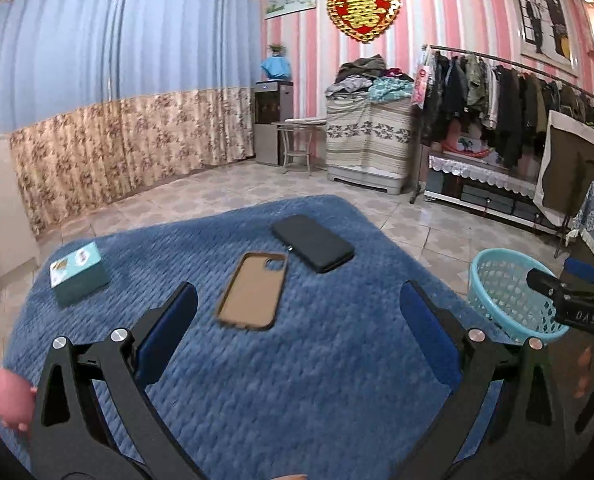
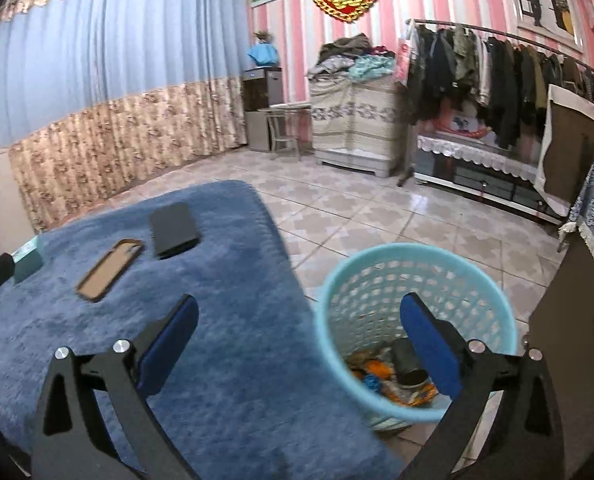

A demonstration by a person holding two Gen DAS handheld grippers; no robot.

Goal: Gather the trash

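Now right hand-held gripper [image 2: 299,330] spread wide, empty, over pale-blue plastic mesh basket [image 2: 381,264] holding crumpled trash [image 2: 393,376] beside blue quilted surface [image 2: 233,280]; left hand-held gripper [image 1: 299,320] also released.

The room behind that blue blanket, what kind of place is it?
Most likely a bedroom or living space in a home: a rack of hanging clothes, floor-length curtains and a heart-shaped wall ornament on pink striped wallpaper.
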